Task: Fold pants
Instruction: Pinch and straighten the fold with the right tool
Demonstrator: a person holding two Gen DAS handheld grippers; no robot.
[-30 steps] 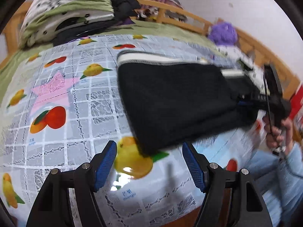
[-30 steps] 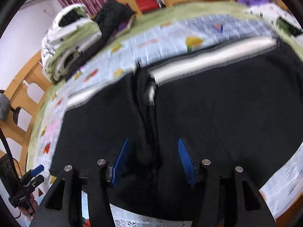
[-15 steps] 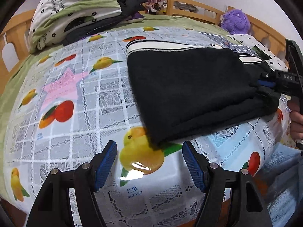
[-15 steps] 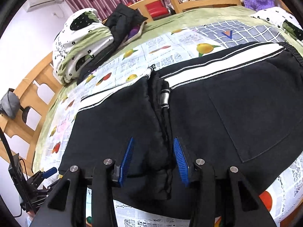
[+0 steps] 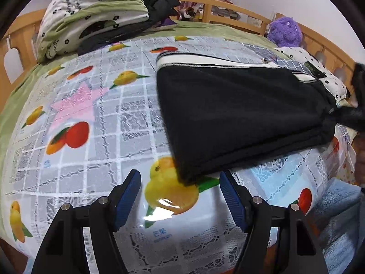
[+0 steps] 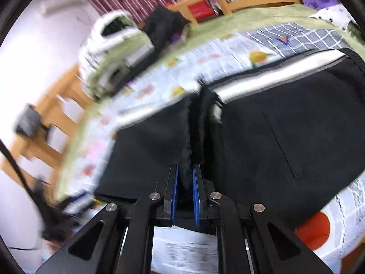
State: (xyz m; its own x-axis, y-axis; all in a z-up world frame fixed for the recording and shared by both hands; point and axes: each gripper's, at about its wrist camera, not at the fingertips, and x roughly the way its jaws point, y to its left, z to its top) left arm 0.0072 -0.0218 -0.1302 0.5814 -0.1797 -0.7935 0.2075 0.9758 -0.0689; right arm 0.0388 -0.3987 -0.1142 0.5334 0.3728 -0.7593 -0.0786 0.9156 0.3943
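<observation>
left gripper (image 5: 180, 196): black angular plastic arms, two fingers faced with ribbed blue pads (image 5: 126, 199), round silver screws at the pivots.
right gripper (image 6: 185, 190): same black frame with triangular cut-outs, ribbed blue pads (image 6: 174, 196), four silver screws across the linkage.

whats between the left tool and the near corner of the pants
Only bare fruit-print cover, with a printed mango, lies between the open left tool and the black pants corner, seen in the left wrist view.

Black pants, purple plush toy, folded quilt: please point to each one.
black pants (image 5: 239, 114), left wrist view, middle of the top layer.
purple plush toy (image 5: 285, 32), left wrist view, its body.
folded quilt (image 5: 91, 16), left wrist view, its green band.
</observation>
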